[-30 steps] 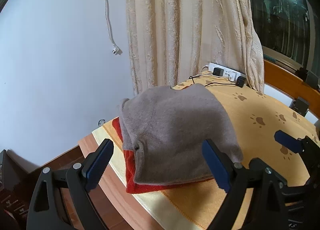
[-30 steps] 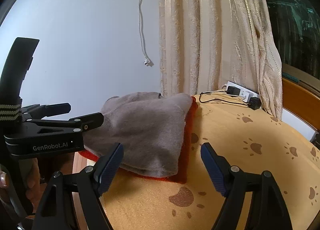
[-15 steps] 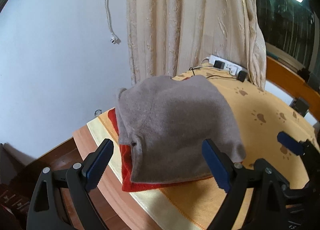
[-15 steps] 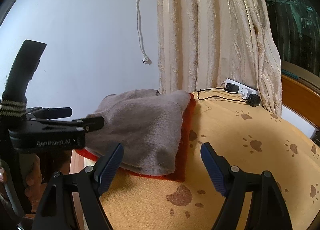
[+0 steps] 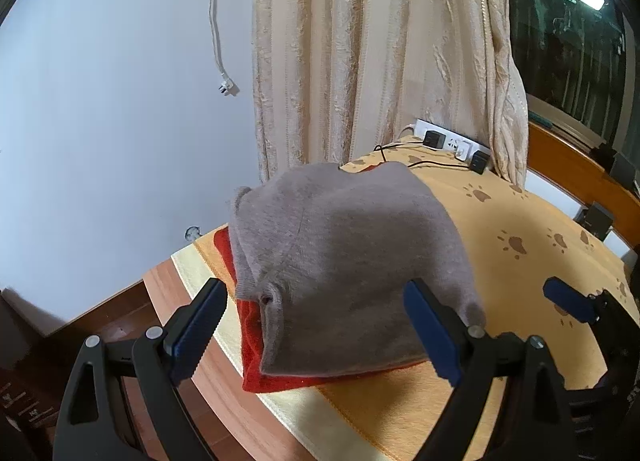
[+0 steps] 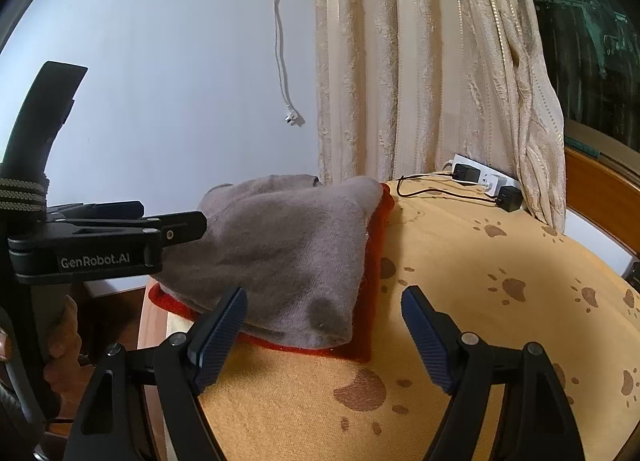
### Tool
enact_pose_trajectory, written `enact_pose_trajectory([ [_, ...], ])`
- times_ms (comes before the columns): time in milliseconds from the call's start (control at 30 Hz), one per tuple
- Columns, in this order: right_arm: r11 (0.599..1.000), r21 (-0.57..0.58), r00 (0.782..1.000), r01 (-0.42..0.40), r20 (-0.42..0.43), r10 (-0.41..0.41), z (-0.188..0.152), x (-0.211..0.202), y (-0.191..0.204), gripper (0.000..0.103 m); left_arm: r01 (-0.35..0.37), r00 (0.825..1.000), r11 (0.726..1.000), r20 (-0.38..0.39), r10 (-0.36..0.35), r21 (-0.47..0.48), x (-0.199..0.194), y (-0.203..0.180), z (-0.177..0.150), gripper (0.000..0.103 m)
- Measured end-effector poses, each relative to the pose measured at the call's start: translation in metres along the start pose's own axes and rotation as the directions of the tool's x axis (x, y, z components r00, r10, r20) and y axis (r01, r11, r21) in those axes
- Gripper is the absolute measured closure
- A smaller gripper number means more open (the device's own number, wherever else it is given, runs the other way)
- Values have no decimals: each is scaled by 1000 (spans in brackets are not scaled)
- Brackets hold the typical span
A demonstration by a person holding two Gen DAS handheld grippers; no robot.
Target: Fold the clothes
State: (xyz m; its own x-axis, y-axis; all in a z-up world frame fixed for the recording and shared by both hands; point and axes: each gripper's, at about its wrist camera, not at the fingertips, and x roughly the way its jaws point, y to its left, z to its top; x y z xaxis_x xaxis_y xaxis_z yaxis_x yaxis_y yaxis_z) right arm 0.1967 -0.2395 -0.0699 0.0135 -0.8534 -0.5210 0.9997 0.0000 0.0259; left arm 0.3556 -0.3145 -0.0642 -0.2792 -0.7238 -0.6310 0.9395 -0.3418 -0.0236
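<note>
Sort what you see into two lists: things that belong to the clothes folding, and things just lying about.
Belongs to the job:
grey sweater
red garment under it
left gripper, open
right gripper, open

Just lying about:
power strip
curtain
dangling plug

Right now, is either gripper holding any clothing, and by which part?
Nothing is held. The left gripper and right gripper both have open jaws, short of the folded grey sweater.
</note>
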Motion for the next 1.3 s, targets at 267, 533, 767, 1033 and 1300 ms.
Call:
enact_pose_trajectory([
  [267, 1000, 1, 1000, -2, -1, 2, 1, 1, -1, 22, 15, 1000, 1000, -6, -15, -1, 0, 0, -1, 11],
  [533, 1000, 0, 1000, -1, -4, 1, -1, 2, 0, 22, 24, 998, 999, -61, -26, -37, 12, 6, -2, 11],
  [767, 1000, 0, 1000, -6, -7, 6, -1, 2, 1, 22, -10, 999, 1000, -36, 10, -3, 9, 2, -5, 11],
  [1033, 1000, -10, 1000, -18, 10, 18, 1, -2, 6, 22, -45, 999, 999, -9, 45, 14, 1, -2, -5, 11],
  [1300, 999, -29, 999, -33, 32, 34, 4, -10, 16, 22, -118, 991, 992, 63, 116, 33, -16, -2, -5, 11],
])
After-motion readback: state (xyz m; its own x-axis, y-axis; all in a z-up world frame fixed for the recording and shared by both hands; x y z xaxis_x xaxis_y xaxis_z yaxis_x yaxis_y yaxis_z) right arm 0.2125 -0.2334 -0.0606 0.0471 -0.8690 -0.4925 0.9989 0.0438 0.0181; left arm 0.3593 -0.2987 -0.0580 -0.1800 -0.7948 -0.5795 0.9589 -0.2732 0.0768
